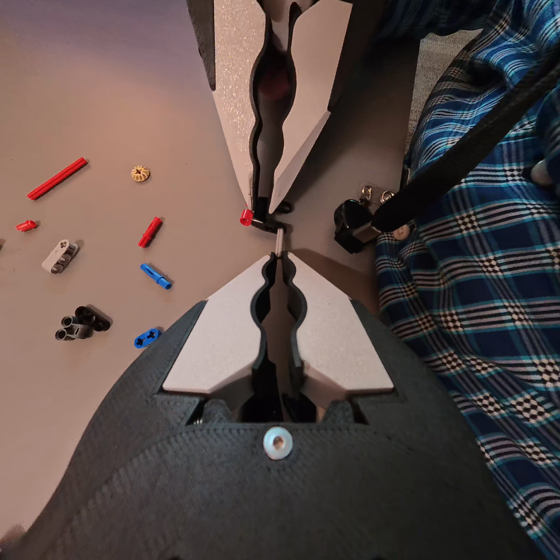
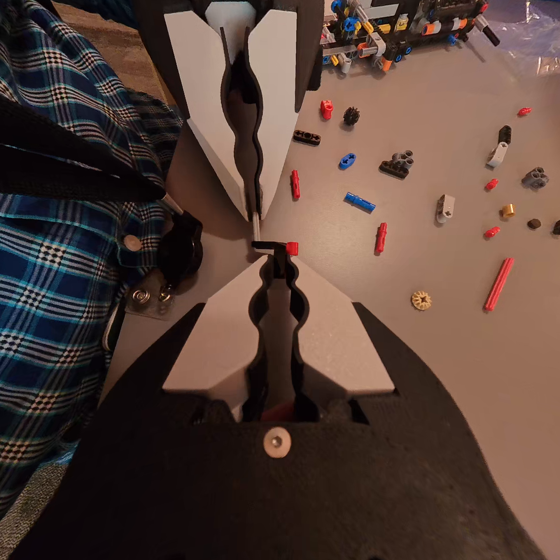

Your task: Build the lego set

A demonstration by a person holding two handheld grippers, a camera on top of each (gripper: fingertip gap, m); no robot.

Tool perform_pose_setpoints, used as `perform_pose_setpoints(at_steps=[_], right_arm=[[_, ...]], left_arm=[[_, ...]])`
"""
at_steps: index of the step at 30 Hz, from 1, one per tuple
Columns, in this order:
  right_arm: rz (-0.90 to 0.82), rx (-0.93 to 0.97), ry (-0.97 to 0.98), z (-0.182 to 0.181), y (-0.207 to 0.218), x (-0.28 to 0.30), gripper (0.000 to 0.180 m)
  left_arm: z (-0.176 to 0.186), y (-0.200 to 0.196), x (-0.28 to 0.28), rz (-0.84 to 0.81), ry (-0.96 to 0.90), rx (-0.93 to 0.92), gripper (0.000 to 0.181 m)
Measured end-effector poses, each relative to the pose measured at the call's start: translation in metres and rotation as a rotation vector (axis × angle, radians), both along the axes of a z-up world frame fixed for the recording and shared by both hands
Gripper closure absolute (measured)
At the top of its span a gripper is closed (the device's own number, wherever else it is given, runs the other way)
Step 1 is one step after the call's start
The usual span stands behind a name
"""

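In the left wrist view my left gripper [image 1: 277,257] is shut on a thin grey axle [image 1: 280,239] that sticks out forward. The axle's far end meets a small black connector [image 1: 268,225] with a red pin [image 1: 246,217] on its side. My right gripper [image 1: 264,209] comes in from the top and is shut on that connector. In the right wrist view my right gripper [image 2: 278,261] grips the black connector [image 2: 278,266] with the red pin [image 2: 292,248]. The left gripper [image 2: 256,215] comes from above with the grey axle [image 2: 256,228].
Loose parts lie on the grey table [image 2: 424,394]: a long red axle [image 2: 498,284], a tan gear [image 2: 421,300], a blue pin [image 2: 359,202], red pins and black connectors. A part-built model [image 2: 394,36] stands at the back. A person's plaid shirt [image 1: 485,303] and black badge reel [image 1: 351,222] are close by. Less than 4 cm separates the two grippers' tips. My right tips are roughly 9 cm from the tan gear [image 2: 421,300]. It is also in sight in the left wrist view [image 1: 139,172].
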State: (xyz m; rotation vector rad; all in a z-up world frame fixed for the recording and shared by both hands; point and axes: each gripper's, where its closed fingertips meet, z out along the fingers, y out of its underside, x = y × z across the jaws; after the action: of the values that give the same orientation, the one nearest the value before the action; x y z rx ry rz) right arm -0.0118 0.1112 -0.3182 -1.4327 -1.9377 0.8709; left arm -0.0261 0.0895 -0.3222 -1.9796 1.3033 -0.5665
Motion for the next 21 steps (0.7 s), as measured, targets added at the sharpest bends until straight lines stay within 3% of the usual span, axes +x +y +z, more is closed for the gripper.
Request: perform_pose_setpoints(at_steps=[21], right_arm=[[0.015,-0.036,-0.048,-0.0056,-0.0007,-0.0024,0.172]], left_arm=[[-0.0062,0.0000,0.0006,0.003,0.028,-0.033,0.174]])
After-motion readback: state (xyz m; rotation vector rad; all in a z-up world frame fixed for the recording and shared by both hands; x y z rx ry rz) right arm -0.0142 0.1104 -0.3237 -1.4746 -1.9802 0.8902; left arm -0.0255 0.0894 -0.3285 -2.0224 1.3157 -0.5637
